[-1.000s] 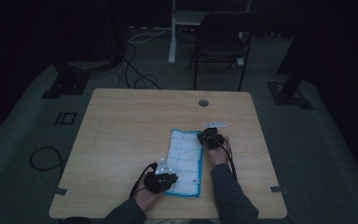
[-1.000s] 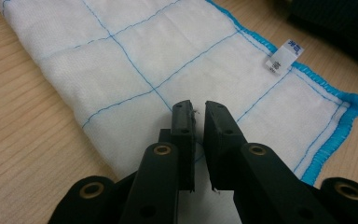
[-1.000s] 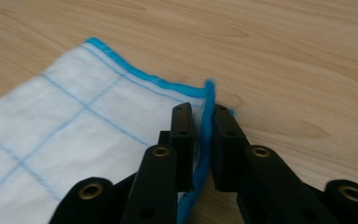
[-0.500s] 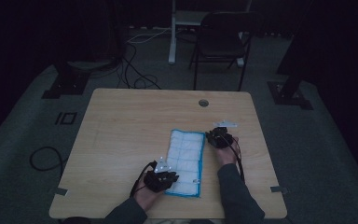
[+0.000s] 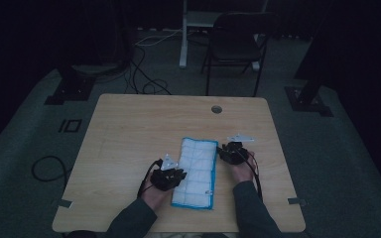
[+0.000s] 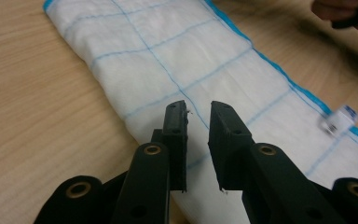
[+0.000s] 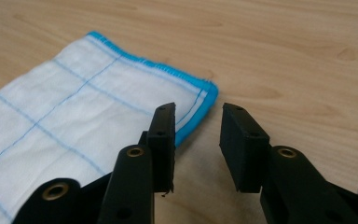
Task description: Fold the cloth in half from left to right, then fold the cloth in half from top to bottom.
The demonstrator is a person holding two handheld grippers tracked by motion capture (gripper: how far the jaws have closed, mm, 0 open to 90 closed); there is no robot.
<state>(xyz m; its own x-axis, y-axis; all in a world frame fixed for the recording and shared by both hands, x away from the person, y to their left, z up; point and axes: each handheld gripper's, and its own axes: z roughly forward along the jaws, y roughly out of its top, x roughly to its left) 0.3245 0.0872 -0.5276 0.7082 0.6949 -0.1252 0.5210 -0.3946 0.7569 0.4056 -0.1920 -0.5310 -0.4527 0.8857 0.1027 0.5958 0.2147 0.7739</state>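
A white cloth [image 5: 197, 171] with thin blue grid lines and a blue hem lies folded into a long strip on the wooden table [image 5: 129, 129]. My left gripper [image 5: 176, 177] hovers at the strip's near left edge. Its jaws have just been opening and stand apart over the cloth [image 6: 177, 60] with nothing pinched; left gripper [image 6: 198, 107]. My right gripper [image 5: 224, 150] sits beside the far right corner. Its jaws have also just been opening, and the blue-hemmed corner [image 7: 200, 95] lies flat just beyond them; right gripper [image 7: 198, 112]. A small white label [image 6: 339, 119] sticks out of the hem.
A round cable hole [image 5: 217, 109] sits near the table's far edge. Behind the table stand a dark folding chair [image 5: 238, 47] and a white post [image 5: 183, 34]. Cables [image 5: 144, 69] trail on the grey floor at the left.
Both grippers let go of the cloth and their jaws spread. The right gripper drew back to the right off the corner; the left backed slightly off the near edge. The cloth lies still.
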